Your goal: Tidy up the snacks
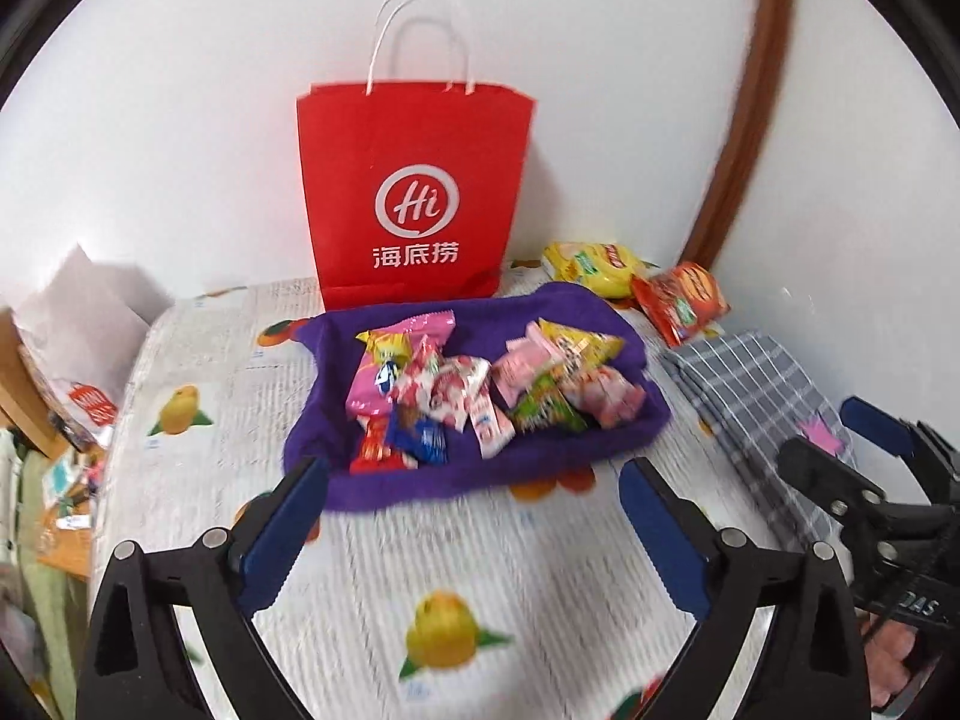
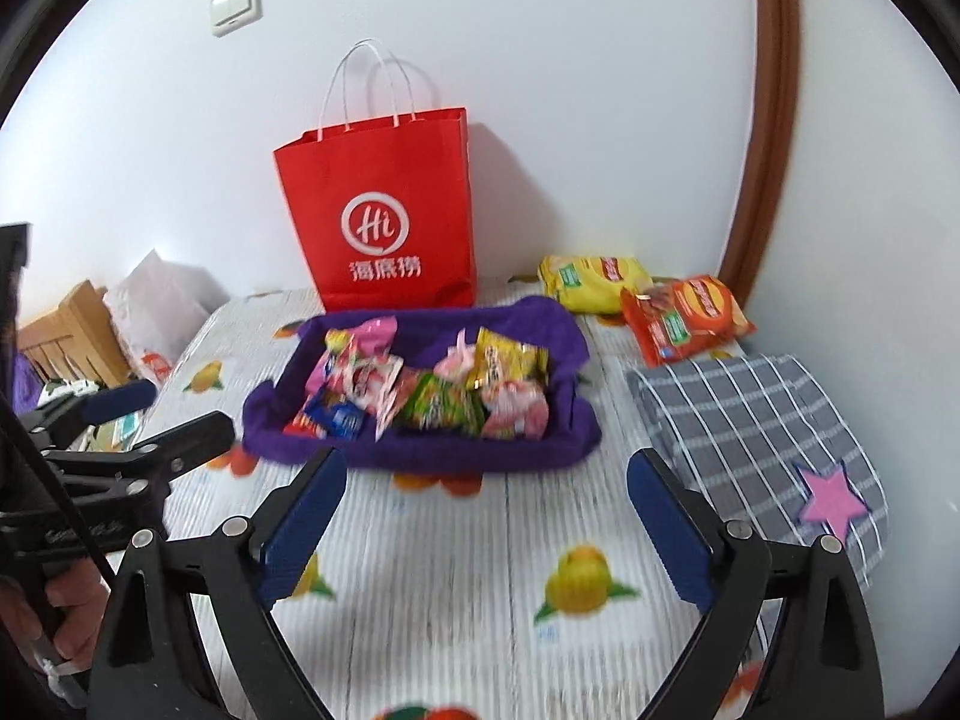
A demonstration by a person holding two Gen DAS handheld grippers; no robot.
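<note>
- I am holding both grippers back from the tray (image 1: pixel 624 450), over bare tablecloth (image 1: pixel 492 546); my left gripper (image 1: pixel 474 474) is standing wide with nothing between its blue pads.
- My right gripper (image 2: pixel 486 474) is standing just as wide and is also carrying nothing; each gripper is showing at the edge of the other's view.
- The small snacks (image 2: pixel 432 384) are lying heaped inside the purple tray, which is sitting mid-table just in front of the red bag (image 2: pixel 384 210).
- Two bigger packs are lying outside the tray, near the wall at the back right: a yellow pack (image 2: pixel 591 282) and, overlapping its near edge, a red pack (image 2: pixel 684 315).
- A folded checked cloth (image 2: pixel 762 420) with a pink star is lying just right of the tray, between my right gripper and those packs.
- I am judging that the tray step is finished or nearly so, and I am now sitting between picks, choosing the next target.
- The likeliest next move is reaching for the red pack, since it is resting on top and nearer to me; the right gripper is the closer one.
- That reach is calling for passing over the cloth without snagging it, then coming down so the pads straddle the pack's short side.
- The packs look puffy and slick, so I am planning a gentle squeeze near a sealed edge.
- Where they belong, tray or bag, I cannot tell from here.
</note>
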